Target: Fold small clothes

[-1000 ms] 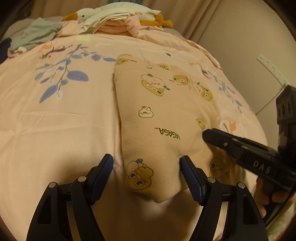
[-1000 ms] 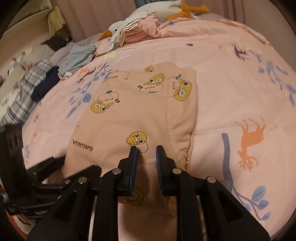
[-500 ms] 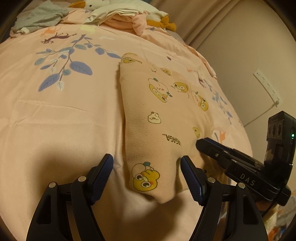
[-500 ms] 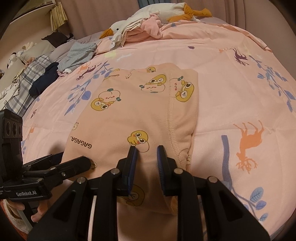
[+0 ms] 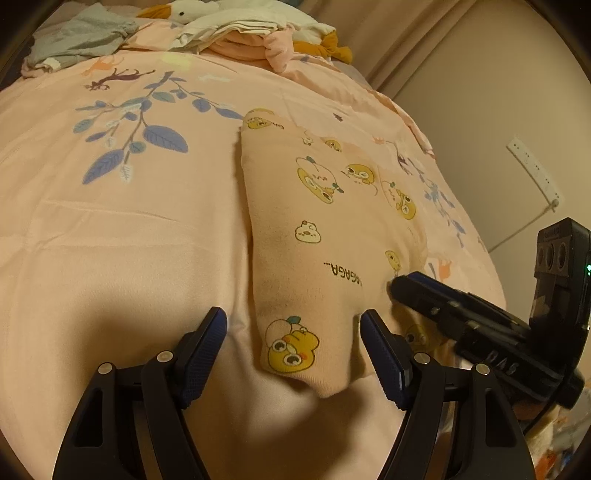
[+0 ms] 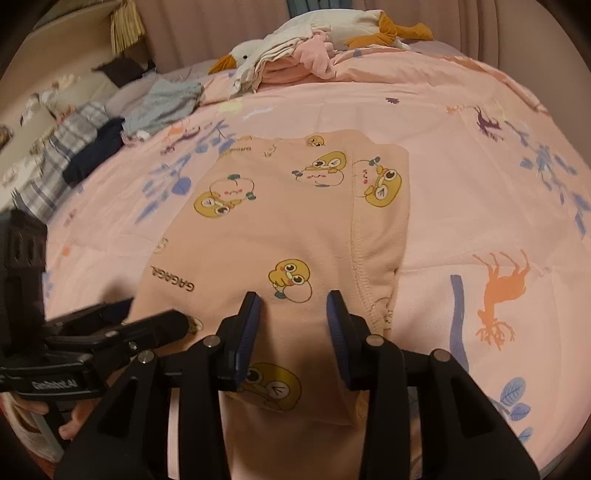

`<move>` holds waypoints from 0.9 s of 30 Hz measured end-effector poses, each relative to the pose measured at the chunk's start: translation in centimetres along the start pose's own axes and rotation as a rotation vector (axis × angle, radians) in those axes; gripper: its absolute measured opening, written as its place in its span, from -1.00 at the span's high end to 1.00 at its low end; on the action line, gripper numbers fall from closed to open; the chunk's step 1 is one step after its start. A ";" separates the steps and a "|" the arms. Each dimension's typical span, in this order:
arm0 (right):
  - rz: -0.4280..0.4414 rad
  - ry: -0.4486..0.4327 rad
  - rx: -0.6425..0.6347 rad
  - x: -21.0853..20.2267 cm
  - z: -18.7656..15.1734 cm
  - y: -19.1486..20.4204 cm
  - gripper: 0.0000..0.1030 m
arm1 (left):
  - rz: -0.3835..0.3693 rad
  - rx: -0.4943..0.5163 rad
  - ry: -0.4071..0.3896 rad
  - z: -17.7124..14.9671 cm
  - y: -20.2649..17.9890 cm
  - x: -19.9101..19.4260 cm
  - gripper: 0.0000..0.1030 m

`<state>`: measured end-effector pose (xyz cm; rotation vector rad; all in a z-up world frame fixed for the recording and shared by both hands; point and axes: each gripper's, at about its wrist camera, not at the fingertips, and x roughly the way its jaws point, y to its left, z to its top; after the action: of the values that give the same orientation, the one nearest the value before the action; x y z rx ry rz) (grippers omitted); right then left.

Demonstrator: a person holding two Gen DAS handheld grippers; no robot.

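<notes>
A small peach garment point(image 5: 325, 229) printed with yellow ducks and the word GAGAGA lies folded flat on the pink bed cover point(image 5: 110, 240). My left gripper point(image 5: 293, 332) stands open, its fingers straddling the garment's near corner without touching it. In the right wrist view the same garment point(image 6: 295, 221) runs under my right gripper point(image 6: 294, 310), whose jaws are opening; the cloth lies flat between the pads, not pinched. Each gripper shows in the other's view: the right gripper point(image 5: 402, 291) rests over the garment's right edge, and the left gripper point(image 6: 147, 315) is at its left edge.
A goose plush and a heap of clothes point(image 5: 251, 33) lie at the far end of the bed, with a grey garment point(image 5: 81, 37) beside them. Plaid and dark clothes point(image 6: 74, 155) sit far left. The bed's right edge drops toward a wall with a socket strip point(image 5: 532, 170).
The right gripper's jaws have spread from nearly shut to a clear gap over the garment's near edge. The left view has tilted slightly, with its jaws just as wide.
</notes>
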<state>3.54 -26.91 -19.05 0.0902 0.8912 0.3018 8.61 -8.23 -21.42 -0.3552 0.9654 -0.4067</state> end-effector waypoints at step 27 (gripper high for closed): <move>0.140 -0.002 0.476 1.8 4.4 -5.7 0.76 | 0.150 0.279 -0.004 3.7 -3.1 1.6 -0.13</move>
<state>9.28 -31.59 -18.78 0.5951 0.9422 0.2140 11.99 -11.30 -19.23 -0.0299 0.9101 -0.3973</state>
